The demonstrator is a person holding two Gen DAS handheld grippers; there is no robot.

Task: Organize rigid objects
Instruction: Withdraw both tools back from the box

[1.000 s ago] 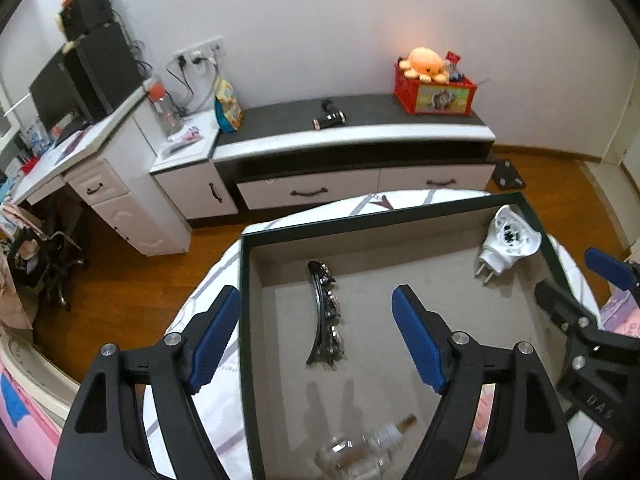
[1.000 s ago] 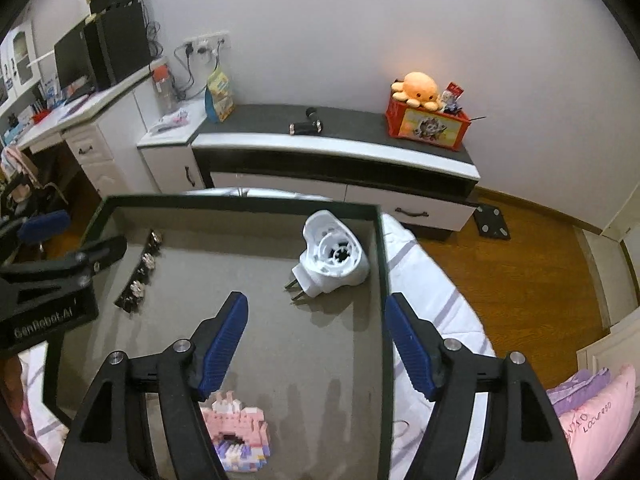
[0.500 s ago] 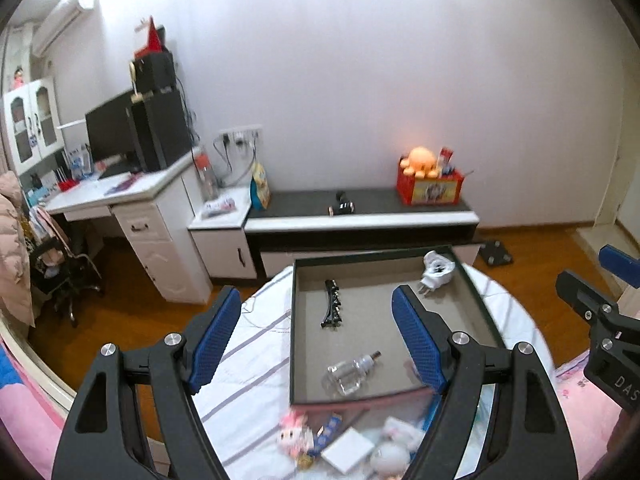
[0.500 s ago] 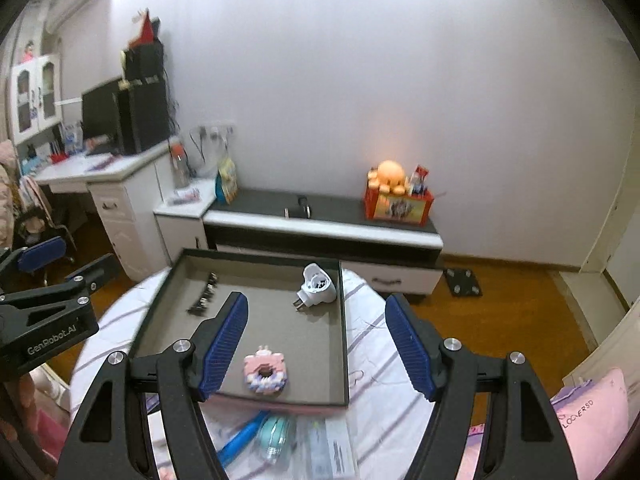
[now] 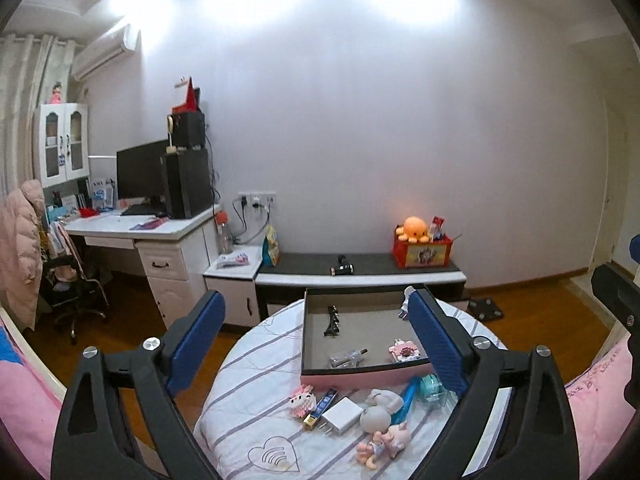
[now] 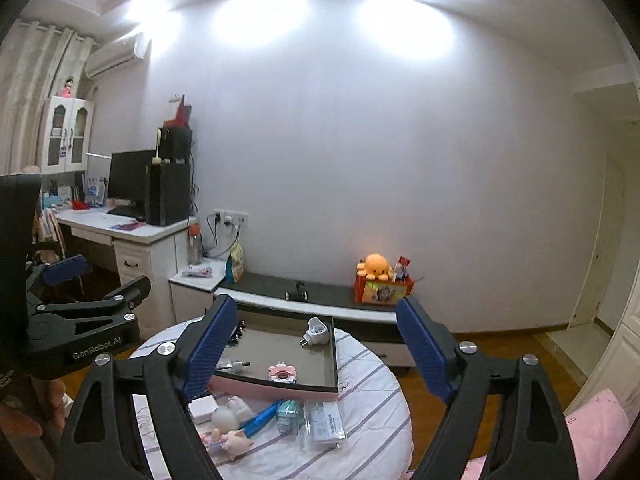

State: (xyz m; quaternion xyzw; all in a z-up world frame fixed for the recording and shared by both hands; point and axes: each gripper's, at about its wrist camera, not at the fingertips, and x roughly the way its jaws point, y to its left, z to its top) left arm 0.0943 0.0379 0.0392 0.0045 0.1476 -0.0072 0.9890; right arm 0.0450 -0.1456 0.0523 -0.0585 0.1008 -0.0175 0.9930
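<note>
A shallow tray (image 5: 304, 336) with a pink front wall sits on a round striped table (image 5: 248, 392). In it lie a black hair clip (image 5: 332, 320), a clear small bottle (image 5: 346, 358), a pink block toy (image 5: 404, 350) and a white plug adapter (image 6: 316, 330). In front of the tray lie a pink block cat (image 5: 302, 398), a white charger (image 5: 343, 414), doll figures (image 5: 380, 420), a blue pen (image 6: 260, 416) and a teal tape dispenser (image 6: 289, 414). My left gripper (image 5: 316, 350) and my right gripper (image 6: 316, 354) are open, empty, high above and back from the table.
A low TV cabinet (image 5: 360, 272) with a red toy box (image 5: 422, 252) stands behind the table. A white desk (image 5: 140, 232) with a monitor is at the left. Wooden floor surrounds the table. A clear packet (image 6: 326, 426) lies on the table's right.
Both grippers have pulled up and back from just over the tray, so the whole table and room now show. Both stayed open and empty.
</note>
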